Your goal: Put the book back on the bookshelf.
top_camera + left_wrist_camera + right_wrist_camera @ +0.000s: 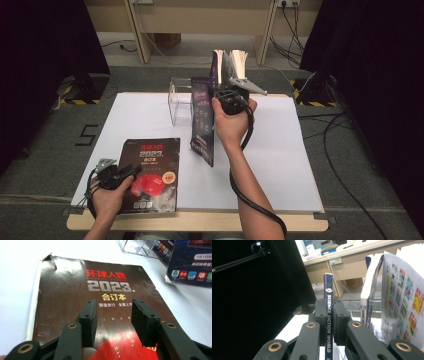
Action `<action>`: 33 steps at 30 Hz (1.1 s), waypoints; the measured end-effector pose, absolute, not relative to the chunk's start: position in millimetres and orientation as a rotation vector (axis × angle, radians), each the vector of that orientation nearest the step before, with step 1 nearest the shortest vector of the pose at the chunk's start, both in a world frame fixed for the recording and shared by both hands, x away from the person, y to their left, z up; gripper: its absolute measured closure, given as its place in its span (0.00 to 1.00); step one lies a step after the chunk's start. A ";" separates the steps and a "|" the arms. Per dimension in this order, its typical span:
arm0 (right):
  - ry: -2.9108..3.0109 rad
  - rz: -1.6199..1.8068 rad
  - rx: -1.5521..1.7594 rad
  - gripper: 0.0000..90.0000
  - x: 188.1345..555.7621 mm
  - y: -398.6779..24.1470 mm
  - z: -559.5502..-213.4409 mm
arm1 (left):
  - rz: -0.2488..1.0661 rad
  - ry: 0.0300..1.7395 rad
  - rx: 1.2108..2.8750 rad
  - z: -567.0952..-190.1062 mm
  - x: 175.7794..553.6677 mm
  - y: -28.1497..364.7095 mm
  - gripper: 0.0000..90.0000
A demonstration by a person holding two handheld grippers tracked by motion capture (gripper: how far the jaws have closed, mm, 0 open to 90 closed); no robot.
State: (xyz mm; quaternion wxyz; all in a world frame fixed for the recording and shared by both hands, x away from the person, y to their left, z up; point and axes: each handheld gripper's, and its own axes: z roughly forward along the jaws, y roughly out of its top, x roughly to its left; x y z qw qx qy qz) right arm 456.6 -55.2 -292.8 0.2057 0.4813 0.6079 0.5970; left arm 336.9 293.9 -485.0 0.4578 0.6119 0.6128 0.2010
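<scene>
I've got the purple magazine (202, 120) up on edge over the middle of the table, my right gripper (329, 322) pinching its spine (328, 315), pads pressed on either side, long axis running top to bottom. The clear box (181, 100) sits just behind and to the left of it, toward the far edge, so that's the way I judge this one wants to travel: away from me and a touch left, kept upright. Pale pages (238, 61) fan out loose beyond my right hand (231, 120), so I'd watch for flopping. My left gripper (113, 315) hangs low over the dark 2023 magazine (100, 305), which lies flat at the near left of the table; fingers (145, 320) spread, nothing between them, pointing along the cover toward its title. Left is nearer that one, right owns the upright one. Underneath is a white sheet (280, 165) on a wooden tabletop, grey floor around, black curtains on both sides, cables trailing right.
</scene>
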 end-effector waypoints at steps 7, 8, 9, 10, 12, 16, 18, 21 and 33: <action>1.672 1.659 1.343 0.95 463.2 -53.7 -288.1 | 0.496 1.509 1.510 -485.3 337.2 294.0 0.62; 1.671 1.656 1.339 0.95 464.1 -53.3 -287.8 | 0.496 1.509 1.510 -485.3 337.1 294.0 0.62; 1.669 1.658 1.341 0.95 464.9 -53.0 -287.3 | 0.496 1.509 1.511 -485.3 337.1 294.0 0.62; 1.664 1.658 1.339 0.95 465.8 -53.0 -286.8 | 0.497 1.509 1.511 -485.3 337.0 294.1 0.62; 1.653 1.660 1.341 0.95 467.3 -53.5 -285.7 | 0.497 1.508 1.510 -485.3 337.2 294.2 0.62; 1.641 1.657 1.344 0.95 471.0 -53.1 -283.4 | 0.497 1.508 1.512 -485.5 337.4 293.9 0.62; 1.634 1.653 1.340 0.95 472.0 -52.2 -282.3 | 0.498 1.508 1.512 -485.4 337.2 293.9 0.62; 1.625 1.653 1.340 0.95 474.6 -50.7 -281.2 | 0.499 1.508 1.513 -485.2 337.2 294.1 0.62; 1.626 1.631 1.338 0.95 489.1 -38.4 -282.0 | 0.494 1.507 1.514 -485.8 337.3 293.7 0.62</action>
